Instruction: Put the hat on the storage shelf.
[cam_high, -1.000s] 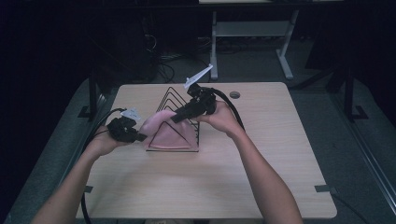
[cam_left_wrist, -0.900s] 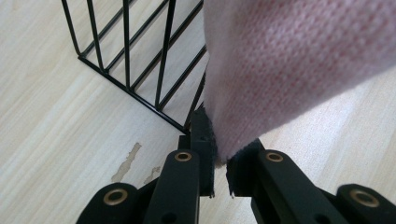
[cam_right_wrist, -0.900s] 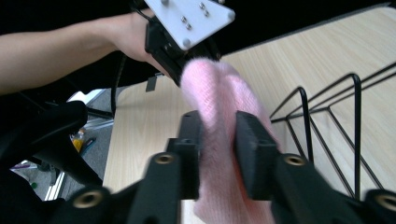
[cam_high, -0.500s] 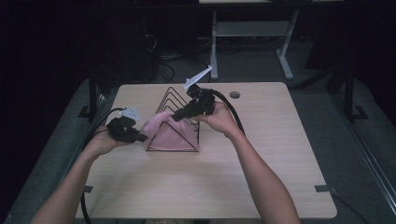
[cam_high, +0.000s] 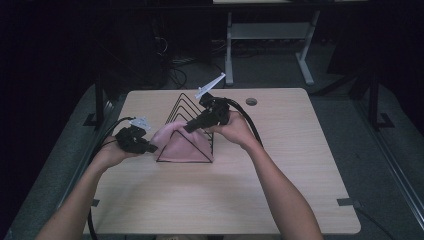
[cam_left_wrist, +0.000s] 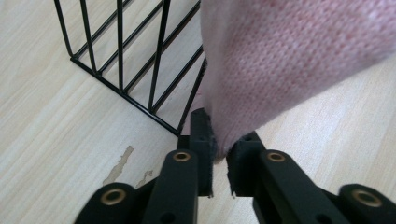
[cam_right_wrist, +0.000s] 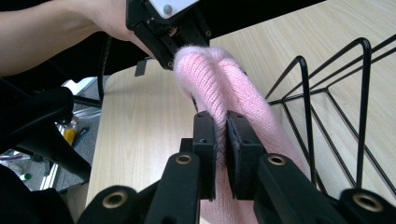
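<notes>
the pink knitted cloth (cam_high: 182, 144) hangs over the near end of the black wire rack (cam_high: 187, 107), which stands on the table (cam_high: 280, 200), and covers most of the rack's front triangle, so the wires behind it are hidden in the high view. in the left gripper view the cloth (cam_left_wrist: 289, 60) is blurred and cut off by the top and right edges, and the rack (cam_left_wrist: 121, 60) is cut off at the top. in the right gripper view the rack (cam_right_wrist: 336, 121) runs out of the right edge, and the cloth's (cam_right_wrist: 224, 79) lower part is lost behind the jaws.

the left gripper (cam_high: 150, 148) lies low, just left of the rack, its forearm coming in from the bottom edge; its jaws are clamped on a corner of the cloth at the rack's left foot. the right gripper (cam_high: 189, 128) is held above the rack's near peak, pointing left and slightly down, with the wrist bent; its jaws are pinched together on a raised fold of the cloth at the top of the rack.
</notes>
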